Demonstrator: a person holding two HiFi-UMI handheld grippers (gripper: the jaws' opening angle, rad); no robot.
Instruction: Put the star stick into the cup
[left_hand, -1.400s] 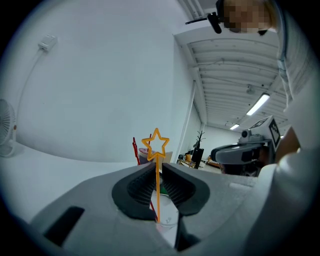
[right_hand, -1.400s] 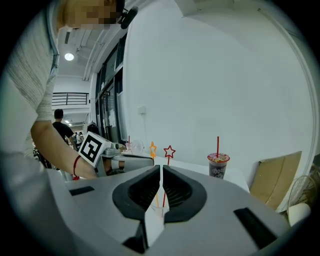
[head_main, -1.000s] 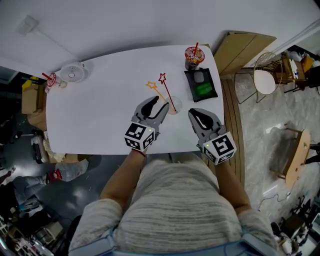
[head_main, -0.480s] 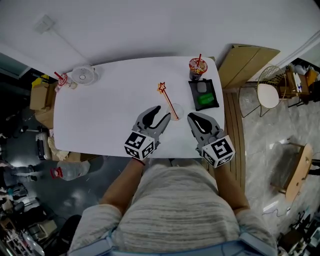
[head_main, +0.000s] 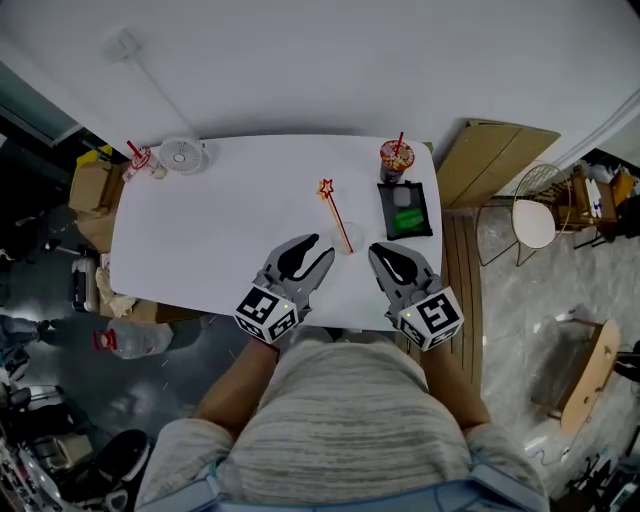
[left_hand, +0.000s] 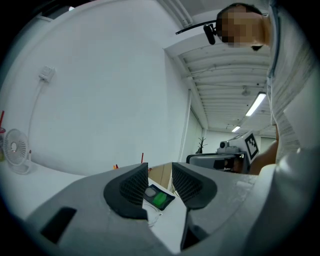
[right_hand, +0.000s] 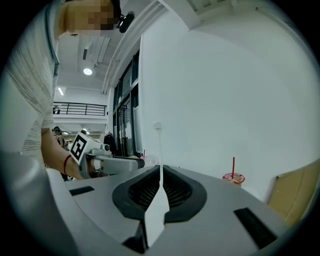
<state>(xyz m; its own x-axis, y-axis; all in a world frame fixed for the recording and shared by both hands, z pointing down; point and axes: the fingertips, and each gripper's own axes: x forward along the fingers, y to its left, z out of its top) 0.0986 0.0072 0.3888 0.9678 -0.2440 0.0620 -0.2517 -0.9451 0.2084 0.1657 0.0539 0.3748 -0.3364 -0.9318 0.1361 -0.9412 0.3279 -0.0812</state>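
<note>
A clear cup (head_main: 347, 239) stands on the white table (head_main: 220, 220), near its front edge. The star stick (head_main: 334, 210) leans in it, its red and orange star top (head_main: 325, 187) pointing to the far side. My left gripper (head_main: 322, 247) hangs just left of the cup, clear of it. In the left gripper view (left_hand: 160, 172) its jaws are apart and closing, with nothing between them. My right gripper (head_main: 374, 251) sits just right of the cup. The right gripper view (right_hand: 160, 172) shows its jaws together and empty.
A black tray (head_main: 405, 210) with a green item lies at the back right, a red patterned cup with a straw (head_main: 396, 157) behind it. A small white fan (head_main: 182, 155) and another straw cup (head_main: 140, 162) stand at the back left. A wooden board (head_main: 495, 160) leans right of the table.
Both grippers have drawn back toward the table's front edge, the left one away from the cup. The stars that stood apart now show close together. The head view sits higher.
</note>
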